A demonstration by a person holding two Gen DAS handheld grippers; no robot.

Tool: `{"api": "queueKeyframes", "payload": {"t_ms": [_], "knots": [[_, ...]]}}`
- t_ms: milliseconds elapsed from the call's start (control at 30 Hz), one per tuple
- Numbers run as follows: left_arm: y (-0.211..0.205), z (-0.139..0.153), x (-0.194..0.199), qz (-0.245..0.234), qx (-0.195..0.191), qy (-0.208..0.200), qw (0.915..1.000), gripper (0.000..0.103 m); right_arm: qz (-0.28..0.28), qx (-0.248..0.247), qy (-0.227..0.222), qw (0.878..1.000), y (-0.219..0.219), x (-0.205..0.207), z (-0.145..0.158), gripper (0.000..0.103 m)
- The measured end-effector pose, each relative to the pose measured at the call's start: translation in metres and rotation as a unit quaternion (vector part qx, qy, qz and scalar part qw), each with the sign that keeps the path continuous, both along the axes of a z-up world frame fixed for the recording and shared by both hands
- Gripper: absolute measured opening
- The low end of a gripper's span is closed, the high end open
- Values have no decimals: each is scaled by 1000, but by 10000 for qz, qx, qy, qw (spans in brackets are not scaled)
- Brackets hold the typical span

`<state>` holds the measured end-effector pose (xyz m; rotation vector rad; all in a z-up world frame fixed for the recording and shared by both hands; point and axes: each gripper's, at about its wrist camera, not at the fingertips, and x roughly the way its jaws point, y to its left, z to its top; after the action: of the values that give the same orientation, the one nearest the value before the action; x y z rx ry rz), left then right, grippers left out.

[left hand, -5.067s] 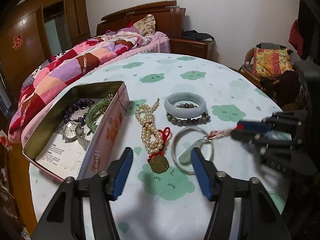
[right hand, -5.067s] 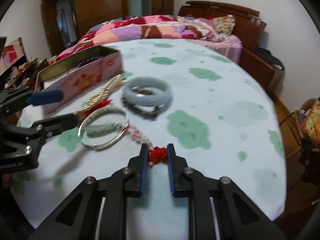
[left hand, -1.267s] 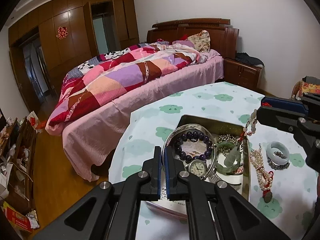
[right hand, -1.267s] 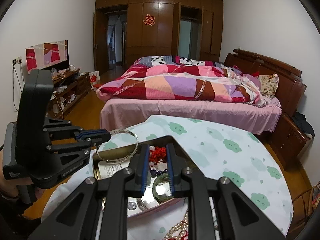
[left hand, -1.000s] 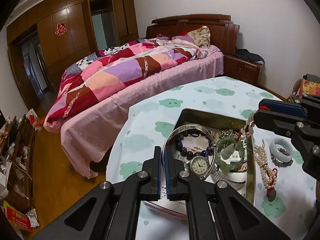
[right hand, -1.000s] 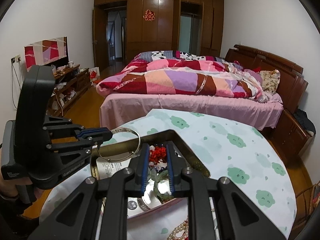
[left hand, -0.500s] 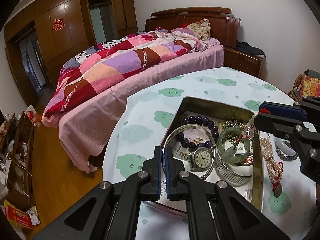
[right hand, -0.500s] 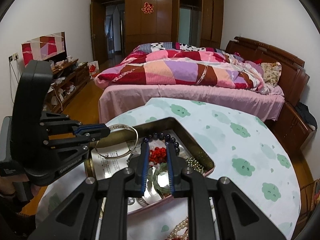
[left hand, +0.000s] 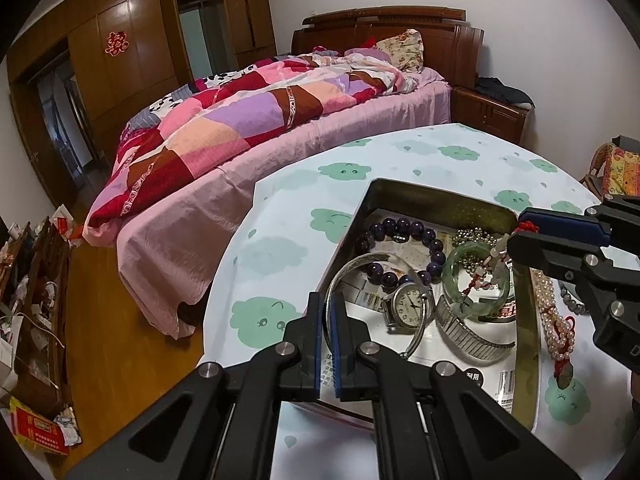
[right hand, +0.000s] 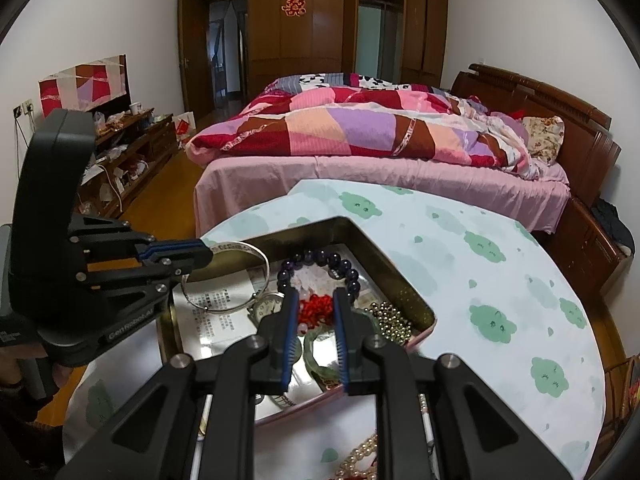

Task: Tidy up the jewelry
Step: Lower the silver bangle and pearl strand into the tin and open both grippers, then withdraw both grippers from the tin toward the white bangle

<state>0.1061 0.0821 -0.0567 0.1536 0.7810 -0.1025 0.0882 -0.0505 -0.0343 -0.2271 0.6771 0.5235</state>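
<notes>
An open metal tin [left hand: 432,200] [right hand: 400,280] sits on the round table. It holds a purple bead bracelet [left hand: 400,226], a watch [left hand: 408,302], a green jade bangle [left hand: 476,280] and small gold beads [right hand: 390,320]. My left gripper [left hand: 327,308] [right hand: 200,254] is shut on a silver bangle [left hand: 360,268] [right hand: 240,280] held just over the tin's near part. My right gripper [right hand: 314,308] [left hand: 516,232] is shut on the red knot [right hand: 316,308] of a beaded cord pendant [left hand: 480,276] hanging into the green bangle.
A pearl necklace with a coin charm [left hand: 554,328] and a dark bead bracelet [left hand: 572,300] lie on the cloud-print tablecloth [left hand: 288,256] right of the tin. A bed with a patchwork quilt [left hand: 260,112] stands beyond the table. A cluttered low cabinet [right hand: 124,148] lines the left wall.
Both grippers carried the silver bangle and the corded pendant from the tablecloth to over the tin. In the last second they sank lower, and the pendant now rests in the green bangle.
</notes>
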Motion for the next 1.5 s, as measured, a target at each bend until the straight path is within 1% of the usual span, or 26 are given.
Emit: {"api": "queueKeyframes", "payload": {"t_ms": [167, 333, 633, 1133, 1233, 1267, 1333, 1367, 1400, 1433, 1467, 1500], "knots": [[1, 0, 0, 0, -2, 8, 10000, 7, -31, -37, 38, 10000, 1, 3, -4, 20], [1, 1, -1, -5, 2, -7, 10000, 8, -54, -45, 67, 10000, 1, 4, -6, 20], [2, 4, -3, -16, 10, -79, 10000, 8, -43, -48, 112, 9999, 4, 3, -10, 20], [3, 1, -3, 23, 87, -49, 9999, 8, -17, -54, 116, 9999, 6, 3, -12, 20], [4, 1, -2, 74, 135, -38, 9999, 9, 14, -63, 128, 9999, 8, 3, -14, 23], [5, 2, -2, 91, 148, -40, 9998, 11, 24, -55, 130, 9999, 8, 3, -14, 23], [8, 3, -2, 146, 166, -57, 9997, 25, 27, -50, 130, 9999, 9, 3, -15, 23], [9, 4, -3, 187, 186, -86, 9996, 44, 23, -47, 128, 9999, 9, 3, -14, 28], [11, 7, -4, 280, 220, -191, 9992, 62, 17, -24, 132, 9999, 8, 3, -14, 43], [13, 10, -6, 327, 226, -304, 9987, 67, 22, 9, 144, 9999, 8, 3, -14, 52], [13, 12, -7, 329, 215, -358, 9986, 70, 20, 58, 142, 9999, 7, 3, -14, 60], [14, 15, -8, 310, 186, -385, 9986, 70, 1, 49, 132, 9999, 6, 3, -13, 60]]}}
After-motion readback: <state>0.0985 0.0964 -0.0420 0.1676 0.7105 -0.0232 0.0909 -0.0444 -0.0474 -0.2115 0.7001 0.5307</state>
